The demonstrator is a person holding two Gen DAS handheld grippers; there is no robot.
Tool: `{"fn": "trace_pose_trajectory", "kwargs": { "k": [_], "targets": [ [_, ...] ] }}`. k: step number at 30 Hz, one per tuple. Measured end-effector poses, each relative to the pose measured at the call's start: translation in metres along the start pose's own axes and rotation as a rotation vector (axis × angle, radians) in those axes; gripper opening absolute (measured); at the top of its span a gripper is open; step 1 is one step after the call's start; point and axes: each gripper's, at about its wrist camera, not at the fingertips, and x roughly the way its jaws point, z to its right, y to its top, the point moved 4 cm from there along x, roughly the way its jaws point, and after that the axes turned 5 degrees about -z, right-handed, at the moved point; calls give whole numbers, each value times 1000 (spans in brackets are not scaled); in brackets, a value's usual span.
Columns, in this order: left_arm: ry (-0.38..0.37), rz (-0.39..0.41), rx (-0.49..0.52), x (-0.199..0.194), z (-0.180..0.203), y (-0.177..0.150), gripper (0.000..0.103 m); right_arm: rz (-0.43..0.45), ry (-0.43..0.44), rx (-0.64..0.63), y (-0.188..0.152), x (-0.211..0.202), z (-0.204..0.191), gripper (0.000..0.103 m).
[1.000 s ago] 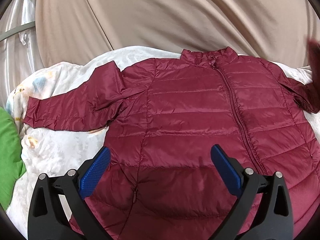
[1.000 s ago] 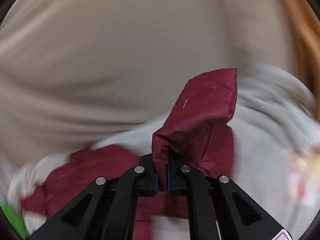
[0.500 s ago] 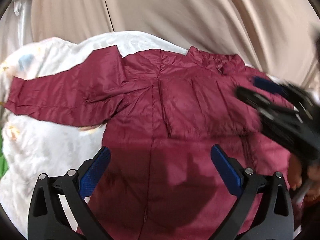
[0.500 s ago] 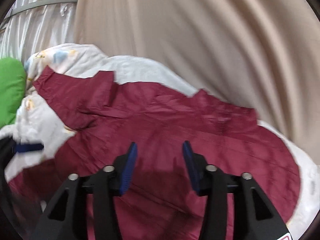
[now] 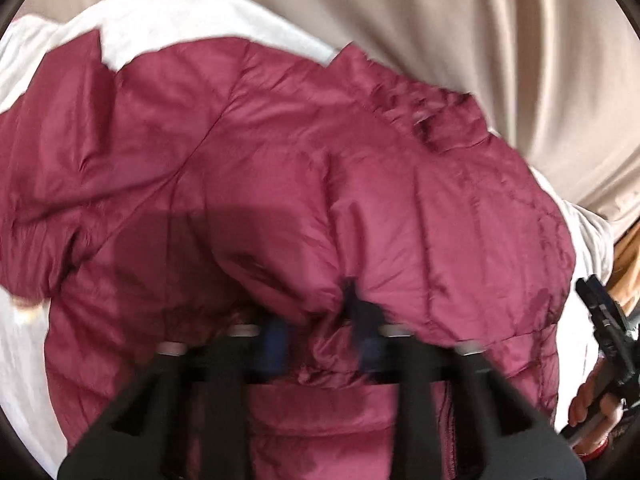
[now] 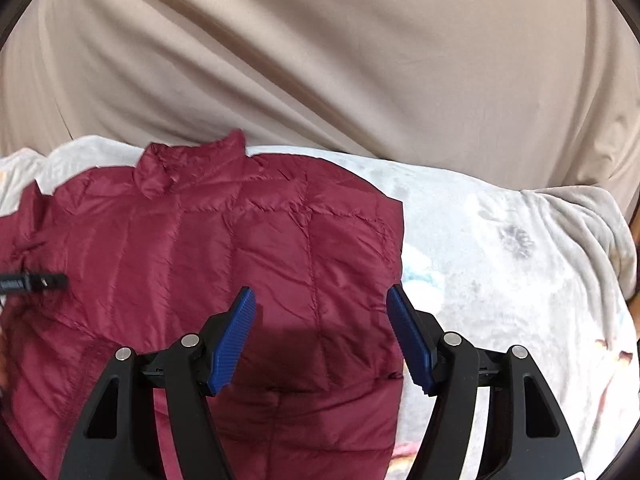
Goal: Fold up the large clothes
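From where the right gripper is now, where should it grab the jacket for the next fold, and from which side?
Probably the straight folded edge of the jacket, low down near the right gripper. Come in from the blanket side. That edge lies flat and exposed on the blanket, so one finger can slide under it.

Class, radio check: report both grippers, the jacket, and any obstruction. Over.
Left gripper closing on a fold of the maroon jacket. Right gripper opening above it, nothing between the jaws. Jacket on the white blanket. No obstruction seen.
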Motion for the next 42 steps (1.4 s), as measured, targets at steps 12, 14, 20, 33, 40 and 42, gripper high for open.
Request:
{"fn": "trace_pose_trajectory", "kwargs": {
  "k": [12, 14, 20, 33, 40, 42],
  "targets": [
    [185, 183, 94, -24, -17, 48, 6, 19, 3, -94, -2, 11, -35, 66],
    [206, 161, 90, -10, -25, 46, 6, 9, 24, -94, 0, 13, -39, 58],
    [242, 152, 94, 13, -37, 34, 7, -64, 73, -81, 2, 35, -45, 21],
    [283, 173, 129, 14, -34, 31, 10, -185, 121, 119, -12, 70, 14, 0],
    [169, 215, 8, -29, -62, 27, 25, -152, 151, 163, -9, 36, 12, 2],
    [150, 256, -68, -61, -91, 21, 43, -123, 158, 132, -13, 14, 10, 5]
  ]
}}
